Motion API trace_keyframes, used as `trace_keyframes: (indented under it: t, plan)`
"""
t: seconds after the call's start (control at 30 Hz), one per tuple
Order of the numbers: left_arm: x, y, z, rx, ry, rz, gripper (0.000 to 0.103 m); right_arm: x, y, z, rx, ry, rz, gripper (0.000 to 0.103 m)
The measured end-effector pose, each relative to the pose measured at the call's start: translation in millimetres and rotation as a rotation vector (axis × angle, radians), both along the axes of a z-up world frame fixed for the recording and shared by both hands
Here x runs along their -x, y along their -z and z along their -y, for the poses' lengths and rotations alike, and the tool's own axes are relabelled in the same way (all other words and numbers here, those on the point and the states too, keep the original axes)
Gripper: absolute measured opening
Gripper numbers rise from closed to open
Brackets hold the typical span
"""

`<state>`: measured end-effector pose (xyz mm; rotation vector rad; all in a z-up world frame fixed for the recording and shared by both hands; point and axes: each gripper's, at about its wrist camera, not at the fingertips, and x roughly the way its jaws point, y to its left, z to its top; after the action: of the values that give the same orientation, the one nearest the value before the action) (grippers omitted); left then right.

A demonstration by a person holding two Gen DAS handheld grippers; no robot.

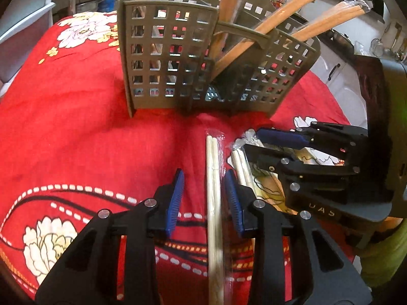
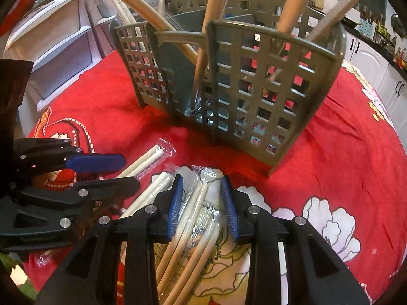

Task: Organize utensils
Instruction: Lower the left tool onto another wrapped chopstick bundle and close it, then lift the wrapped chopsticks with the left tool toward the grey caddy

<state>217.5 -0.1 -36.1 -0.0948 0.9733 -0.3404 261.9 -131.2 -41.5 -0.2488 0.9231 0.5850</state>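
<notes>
Over a red floral cloth (image 1: 76, 132), the left gripper (image 1: 204, 198) straddles one plastic-wrapped pale chopstick pair (image 1: 213, 203) with ribbed blue pads apart, the right gripper (image 2: 202, 200) likewise gapes over crinkly wrapped pairs (image 2: 195, 218), and beyond stands the grey lattice caddy (image 1: 168, 61) holding wooden sticks.

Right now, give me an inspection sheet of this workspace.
Surface: red flowered cloth on a table.
Job's things: grey caddy with wrapped chopsticks standing in it; more wrapped pairs lying in front.
Clutter: nothing seen.
Grippers: left gripper open, astride one pair, not pressing; right gripper open over the pile.
Cables: nothing seen.
Surroundings: white drawers, kitchen cabinets.
</notes>
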Motion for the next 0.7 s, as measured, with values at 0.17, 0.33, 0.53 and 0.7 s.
trace_keyframes:
  t: [0.17,0.33,0.53,0.7]
  plan:
    - [-8.0,-1.5,2.7,-0.004,-0.009,-0.003,0.027,-1.6,0.7,-2.2,-0.003,-0.005,0.007,0.028]
    - [-22.9,-3.3,7.8,-0.028,-0.009,-0.003,0.027,-3.5,-0.8,-2.0,-0.018,-0.001,0.01,0.018]
    - [-36.0,-4.2,14.4,-0.038,-0.006,-0.002,0.026,-6.9,-5.5,9.5,-0.07,0.017,-0.012,0.014]
    - [-44.5,-4.3,15.1,-0.058,-0.026,0.019,0.011,-5.8,-10.4,15.9,-0.086,0.028,-0.005,0.014]
